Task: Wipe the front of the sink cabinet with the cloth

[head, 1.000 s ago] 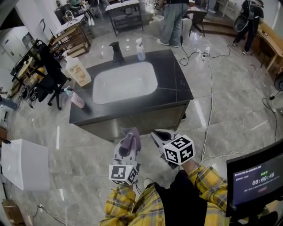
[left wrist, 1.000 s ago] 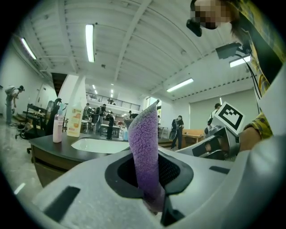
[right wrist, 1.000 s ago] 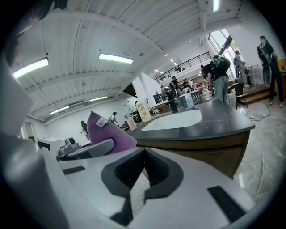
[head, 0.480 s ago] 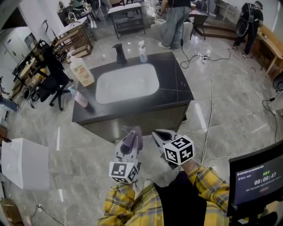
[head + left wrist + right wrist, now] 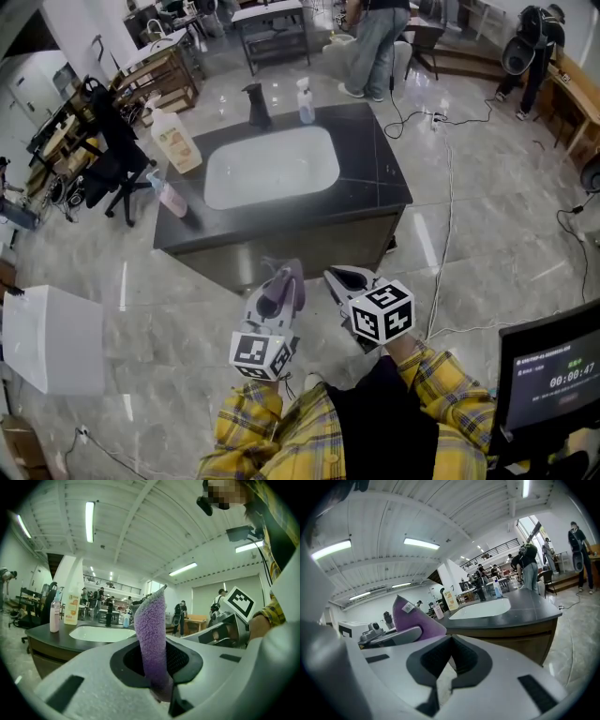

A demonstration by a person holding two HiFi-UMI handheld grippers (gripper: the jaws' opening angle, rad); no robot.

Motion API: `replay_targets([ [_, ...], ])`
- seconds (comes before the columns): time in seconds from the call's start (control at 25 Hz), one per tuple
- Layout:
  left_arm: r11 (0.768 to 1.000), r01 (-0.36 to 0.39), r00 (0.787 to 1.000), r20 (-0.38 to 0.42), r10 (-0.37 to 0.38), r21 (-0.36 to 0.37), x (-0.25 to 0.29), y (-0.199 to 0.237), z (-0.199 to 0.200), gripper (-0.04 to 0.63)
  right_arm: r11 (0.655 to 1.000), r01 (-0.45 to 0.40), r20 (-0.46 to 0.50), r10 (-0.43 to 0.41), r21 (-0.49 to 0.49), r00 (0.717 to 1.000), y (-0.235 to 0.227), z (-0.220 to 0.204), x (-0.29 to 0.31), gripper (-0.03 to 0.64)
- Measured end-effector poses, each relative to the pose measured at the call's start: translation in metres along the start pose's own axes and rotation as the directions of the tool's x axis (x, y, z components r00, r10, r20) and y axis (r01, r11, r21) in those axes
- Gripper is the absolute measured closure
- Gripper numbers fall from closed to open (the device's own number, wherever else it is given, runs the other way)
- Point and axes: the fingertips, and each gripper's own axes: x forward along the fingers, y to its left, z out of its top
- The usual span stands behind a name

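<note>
The sink cabinet (image 5: 298, 246) has a dark top and a white basin (image 5: 272, 167); its brown front faces me. My left gripper (image 5: 278, 283) is held a short way before that front, shut on a purple cloth (image 5: 281, 291). In the left gripper view the cloth (image 5: 153, 630) stands up between the jaws of the left gripper (image 5: 159, 670). My right gripper (image 5: 341, 279) is beside it on the right, shut with nothing in it. The right gripper view shows its own closed right gripper (image 5: 449, 665), the cloth (image 5: 412, 618) to the left and the cabinet front (image 5: 520, 641) ahead.
On the countertop stand a large soap bottle (image 5: 174, 141), a pink bottle (image 5: 172, 199), a spray bottle (image 5: 306, 101) and a black faucet (image 5: 255, 105). A white box (image 5: 52, 337) lies on the floor at left. Cables (image 5: 441, 187) run right of the cabinet. People (image 5: 375, 37) stand behind.
Only the head view has shifted slightly. Both grippers keep the same pose before the cabinet, the cloth still in the left one.
</note>
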Motion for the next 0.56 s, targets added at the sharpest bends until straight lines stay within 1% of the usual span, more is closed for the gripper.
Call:
replay_targets([
  [0.24,1.000,0.000,1.000,0.004,0.000,-0.002,-0.0040,-0.0033,0.0014,0.549,1.000,0.001,0.012,0.000,-0.027,1.000,0.0059,0.0045,-0.0040,0.612],
  [0.56,1.000,-0.010,1.000,0.012,0.011,-0.016,-0.0095,-0.0070,-0.0001,0.549,0.999,0.010,0.027,-0.009,-0.036,1.000,0.0057,0.0055,-0.0094,0.612],
])
